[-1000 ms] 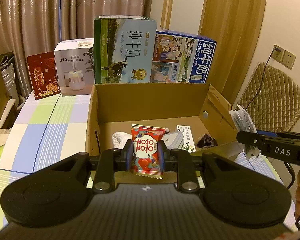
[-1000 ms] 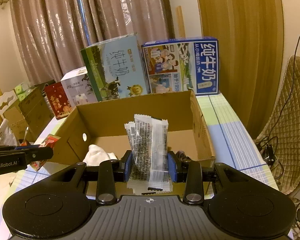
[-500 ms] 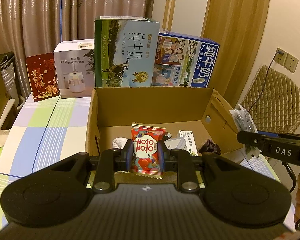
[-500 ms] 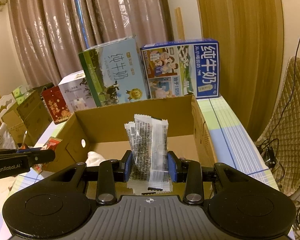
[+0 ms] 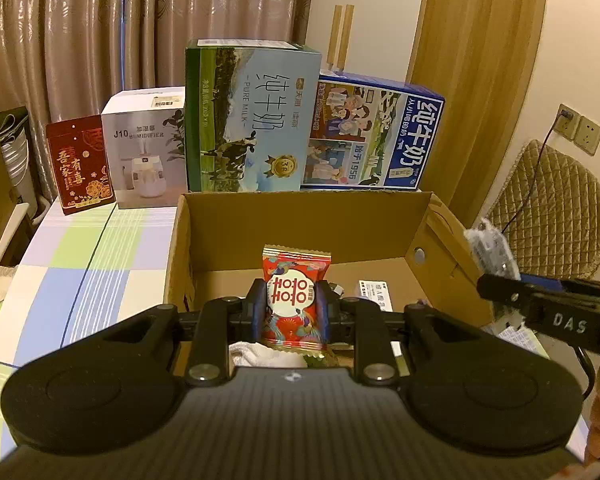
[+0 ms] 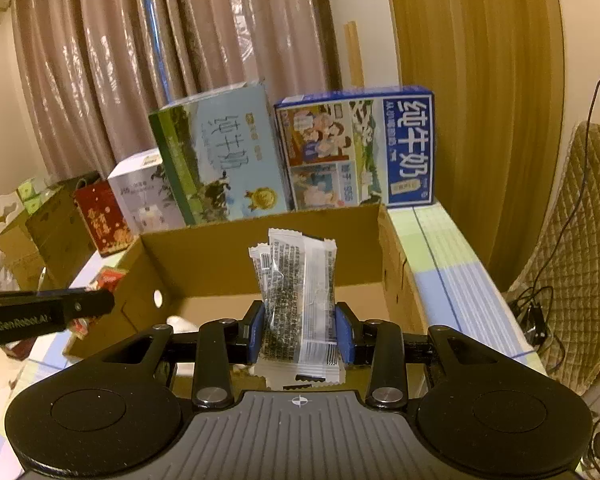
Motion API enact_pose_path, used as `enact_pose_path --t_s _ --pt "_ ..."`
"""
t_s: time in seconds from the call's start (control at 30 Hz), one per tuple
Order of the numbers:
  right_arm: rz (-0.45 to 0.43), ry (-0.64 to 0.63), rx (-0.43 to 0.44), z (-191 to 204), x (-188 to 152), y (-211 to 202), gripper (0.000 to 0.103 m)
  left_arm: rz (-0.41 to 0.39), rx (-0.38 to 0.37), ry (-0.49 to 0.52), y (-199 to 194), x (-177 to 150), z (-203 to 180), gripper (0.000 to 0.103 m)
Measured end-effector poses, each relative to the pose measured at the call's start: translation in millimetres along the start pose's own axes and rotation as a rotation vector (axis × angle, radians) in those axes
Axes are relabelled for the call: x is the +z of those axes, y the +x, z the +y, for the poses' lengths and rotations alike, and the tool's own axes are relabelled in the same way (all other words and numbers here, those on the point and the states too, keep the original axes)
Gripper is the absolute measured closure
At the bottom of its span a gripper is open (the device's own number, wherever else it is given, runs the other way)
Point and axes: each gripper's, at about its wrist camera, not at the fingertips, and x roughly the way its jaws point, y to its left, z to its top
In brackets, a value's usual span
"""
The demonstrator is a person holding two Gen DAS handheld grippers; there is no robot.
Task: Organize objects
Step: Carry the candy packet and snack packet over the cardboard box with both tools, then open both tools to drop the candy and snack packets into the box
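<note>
My left gripper is shut on a red snack packet with a white round label, held upright over the near edge of an open cardboard box. Inside the box lie a white cloth and a small white carton. My right gripper is shut on clear and white printed sachets, also upright over the same cardboard box. Each gripper shows at the edge of the other's view: the right gripper's finger and the left gripper's finger.
Behind the box stand a light blue milk carton box, a dark blue milk box, a white humidifier box and a red gift box on the checked tablecloth. A quilted chair is at the right.
Both grippers have moved forward and slightly up over the box, still holding their packets. The box interior now sits lower and closer in both views.
</note>
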Motion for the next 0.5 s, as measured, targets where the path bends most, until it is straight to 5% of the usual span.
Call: enact_pose_path --t_s 0.5 --pt "0.004 0.054 -0.013 -3.1 22.9 39.5 0.069 0.006 -0.007 -0.022 36.6 13.6 2.2 0.082"
